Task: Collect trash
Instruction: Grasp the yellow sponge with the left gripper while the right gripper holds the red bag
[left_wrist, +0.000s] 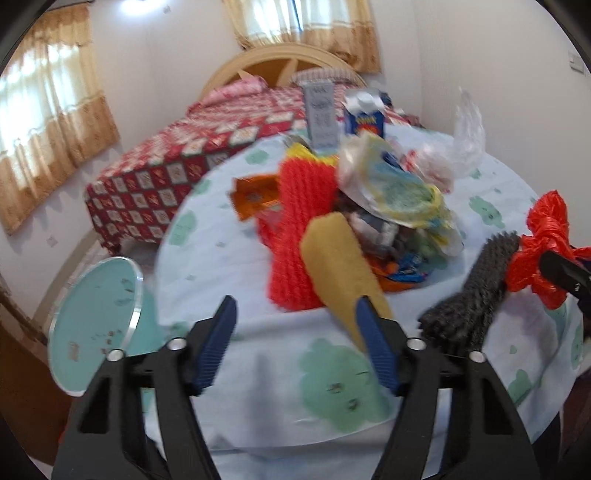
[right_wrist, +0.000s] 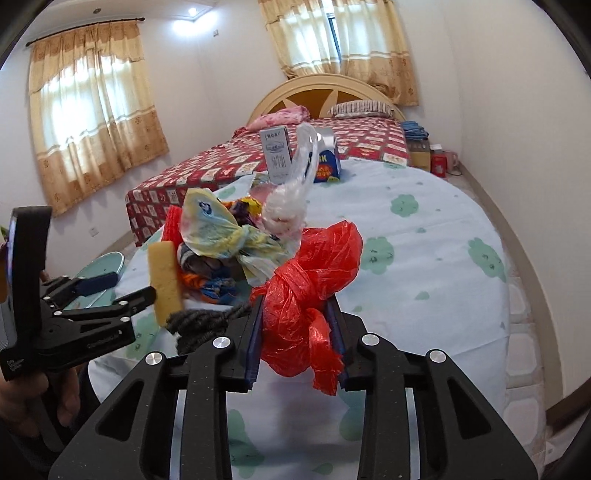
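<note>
Mid-collection, by the look of it: one piece of trash in hand, the next being lined up.

Right gripper: jaws clamped on a knotted red plastic bag, pads pressing both sides, bag bulging above and trailing below the fingers. In the left wrist view, same bag at three o'clock, held clear above the table.

Left gripper: jaws apart, gripping nothing. One blue pad just in front of a yellow sponge; whether touching it, cannot tell through the blur. No pad on the sponge's other side. In the right wrist view, sponge standing tilted at nine o'clock, just beside the left gripper's fingers.

Rest of the trash heaped mid-table, at twelve o'clock from the left gripper: red knitted cloth touching the sponge, pale crumpled bag on top, clear plastic bag towards one o'clock, two cartons upright at the far edge. Dark knitted piece at two o'clock, near the red bag.

Next move, as a judgement: shift left jaws sideways to straddle the sponge, then close gently; soft foam, likely to squash or tip against the red cloth. Bin not in view.
</note>
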